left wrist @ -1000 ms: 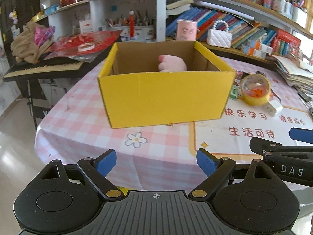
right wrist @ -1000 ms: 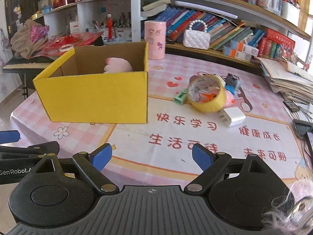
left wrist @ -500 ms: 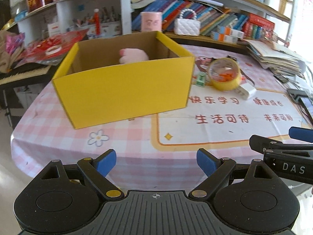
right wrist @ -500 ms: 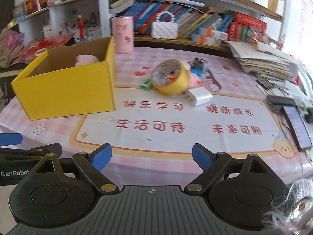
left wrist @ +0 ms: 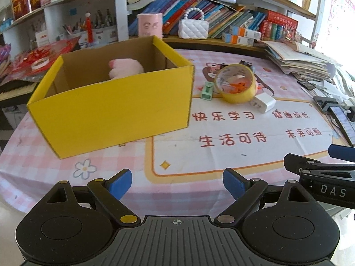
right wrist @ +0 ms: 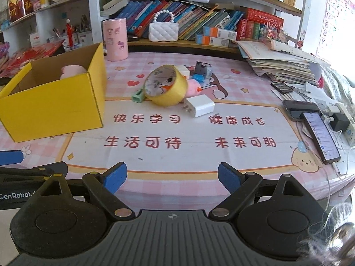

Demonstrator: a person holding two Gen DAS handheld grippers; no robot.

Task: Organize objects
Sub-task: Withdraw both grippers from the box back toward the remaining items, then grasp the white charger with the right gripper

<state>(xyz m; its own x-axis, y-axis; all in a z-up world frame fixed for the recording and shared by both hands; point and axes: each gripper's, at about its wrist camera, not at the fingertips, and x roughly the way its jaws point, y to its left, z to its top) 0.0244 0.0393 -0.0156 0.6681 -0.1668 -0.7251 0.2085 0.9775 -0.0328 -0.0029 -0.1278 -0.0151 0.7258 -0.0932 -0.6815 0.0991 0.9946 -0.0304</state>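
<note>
Left wrist view: the left gripper (left wrist: 177, 182) is hanging over the near edge of the table (left wrist: 44, 155), its jaws standing wide apart and gripping nothing. The yellow box (left wrist: 115, 110), taken here as the landmark, is sitting ahead and to the left of the blue fingertips (left wrist: 121, 182), well apart from them. One pink plush (left wrist: 125, 68) is already lying inside the box against its far wall, so the sorting looks begun but far from finished. To the right of the box, a small heap is still waiting on the cloth: a green sharpener (left wrist: 206, 90) just beside the box's right corner, a roll of yellow tape (left wrist: 236, 84) touching it, and a white charger (left wrist: 263, 103) beyond the tape. The right gripper's finger is poking in at the right edge.

Right wrist view: the right gripper (right wrist: 172, 178) is likewise gaping wide with nothing between its pads. The yellow box (right wrist: 55, 108) is sitting to the left here, and the heap is lying right of the box and straight ahead of the jaws, well apart from them. Behind the roll of yellow tape (right wrist: 166, 87), a second pink toy (right wrist: 193, 88), a blue piece (right wrist: 197, 77) and a small grey item (right wrist: 203, 67) are showing, with the white charger (right wrist: 199, 105) nearest. By my judgement the heap is what remains to go into the box.
</note>
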